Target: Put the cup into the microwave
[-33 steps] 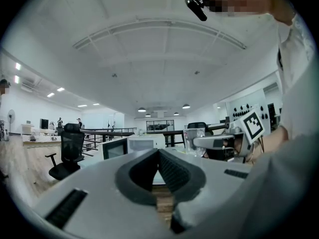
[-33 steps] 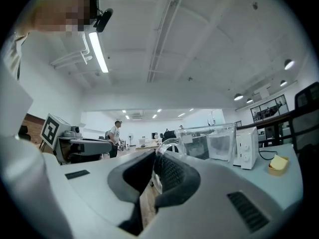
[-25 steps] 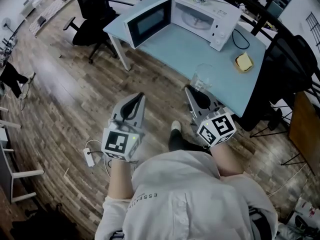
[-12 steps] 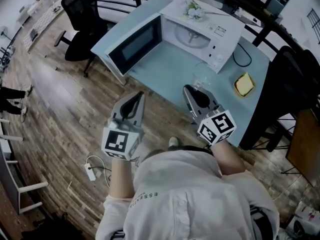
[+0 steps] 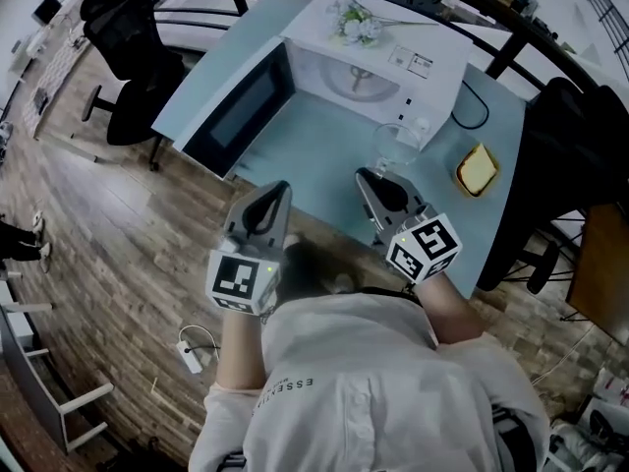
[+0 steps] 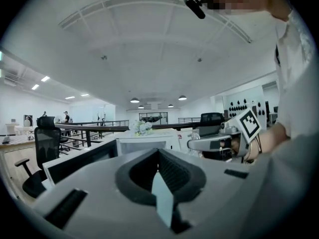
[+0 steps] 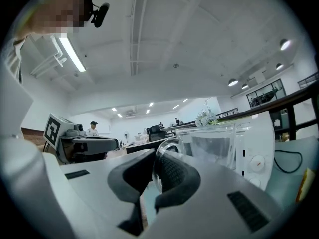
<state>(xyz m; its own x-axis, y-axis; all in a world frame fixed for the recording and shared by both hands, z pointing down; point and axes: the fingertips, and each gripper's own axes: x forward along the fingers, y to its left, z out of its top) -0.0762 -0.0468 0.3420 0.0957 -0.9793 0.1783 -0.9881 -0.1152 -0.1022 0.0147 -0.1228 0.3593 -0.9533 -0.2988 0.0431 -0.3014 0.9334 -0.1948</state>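
Between the right claw's [image 7: 155, 164] pads: handle of a clear glass cup [image 5: 396, 146], gripped, the body carried ahead of the tips over a pale blue table [image 5: 324, 150]. Left claw [image 5: 274, 189]: closed, empty, at the table's near edge. Beyond the cup: white microwave oven [image 5: 432, 62], dark-windowed door [image 5: 236, 106] swung wide left, cavity mouth unobstructed. Right, near the table edge: yellow block [image 5: 477, 168].
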